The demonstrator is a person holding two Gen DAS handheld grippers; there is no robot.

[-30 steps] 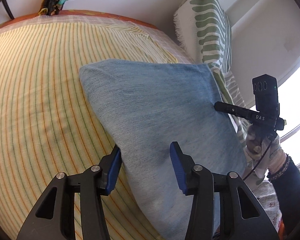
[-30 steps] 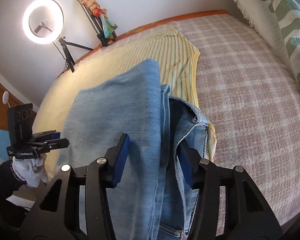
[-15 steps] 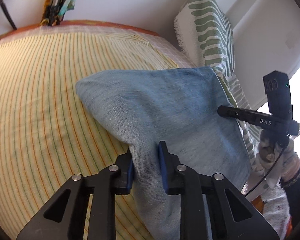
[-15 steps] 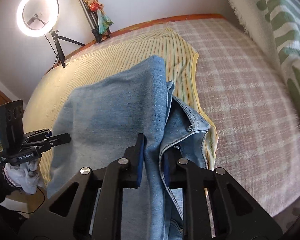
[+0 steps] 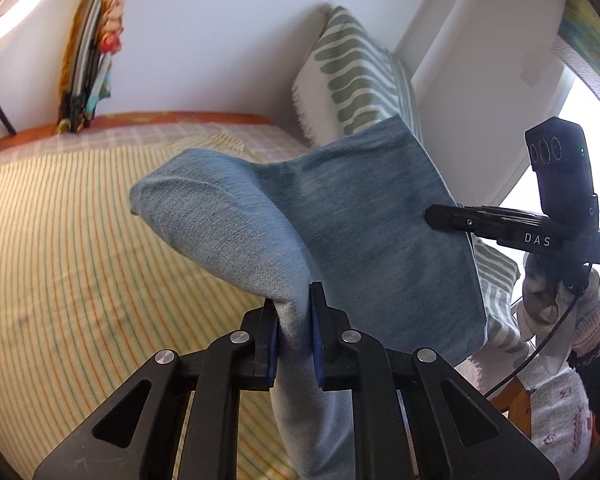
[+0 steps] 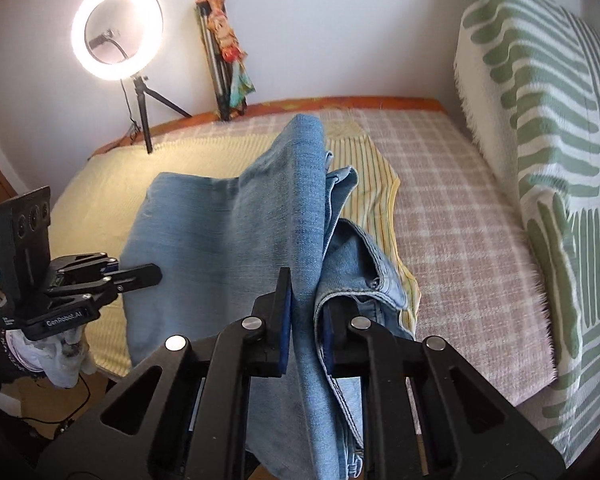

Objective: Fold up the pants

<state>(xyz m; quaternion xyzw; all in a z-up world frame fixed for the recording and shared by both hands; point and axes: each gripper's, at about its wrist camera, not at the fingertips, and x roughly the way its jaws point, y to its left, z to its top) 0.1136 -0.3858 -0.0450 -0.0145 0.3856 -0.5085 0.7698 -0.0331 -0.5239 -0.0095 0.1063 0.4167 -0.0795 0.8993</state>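
Clearly, the pants are pinched at two places and held up off the bed. At 6 o'clock in the left wrist view, the left gripper is seen with its blue pads pressed on a bunched fold of denim, the jaws closing the last bit; from there the cloth is draped upward toward 12 o'clock in a rounded hump. At 3 o'clock of that view, the right gripper is seen clamped on the far edge of the same denim panel, carried by a gloved hand. In the right wrist view, the right gripper sits at 6 o'clock, its pads closed tight on several layers of jeans, with the waistband and its button hanging just toward 3 o'clock. At 9 o'clock there, the left gripper is shown gripping the opposite edge. Beneath the pants, a yellow striped cloth is spread over a pink checked blanket. A green-and-white patterned cushion is propped at 2 o'clock, and a lit ring light on a small tripod stands at 10 o'clock beside the wall.
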